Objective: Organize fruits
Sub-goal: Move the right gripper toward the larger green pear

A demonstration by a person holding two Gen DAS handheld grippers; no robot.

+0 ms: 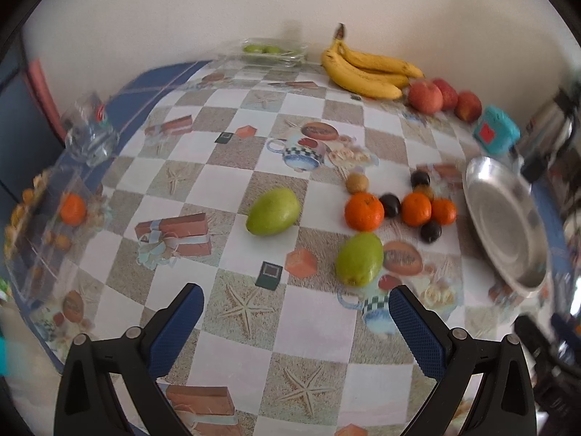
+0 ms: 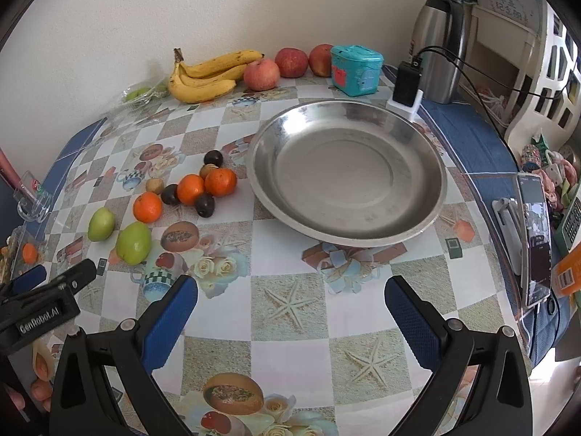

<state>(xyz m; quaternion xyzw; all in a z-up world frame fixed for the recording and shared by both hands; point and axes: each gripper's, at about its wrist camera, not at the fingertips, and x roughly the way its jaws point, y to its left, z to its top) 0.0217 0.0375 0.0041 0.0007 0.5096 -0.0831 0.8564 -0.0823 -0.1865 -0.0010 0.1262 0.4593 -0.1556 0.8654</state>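
A steel plate point(image 2: 348, 225) lies on the checked tablecloth; it also shows at the right of the left wrist view point(image 1: 508, 225). Two green fruits point(image 1: 273, 211) point(image 1: 359, 259) lie left of it, with three oranges point(image 1: 364, 210), several dark plums point(image 1: 390, 205) and brown kiwis point(image 1: 357, 183) in a cluster. In the right wrist view the cluster point(image 2: 190, 189) and green fruits point(image 2: 133, 242) lie left of the plate. My left gripper point(image 1: 296, 309) is open and empty, just short of the nearer green fruit. My right gripper point(image 2: 290, 301) is open and empty, in front of the plate.
Bananas point(image 2: 207, 76), three red apples point(image 2: 261, 74) and a teal box point(image 2: 356, 69) line the back wall. A steel flask point(image 2: 441, 36), a charger point(image 2: 406, 85) and a phone on a stand point(image 2: 535, 239) are at the right. A glass point(image 1: 90, 134) and a clear tray with an orange point(image 1: 72, 209) are at the left.
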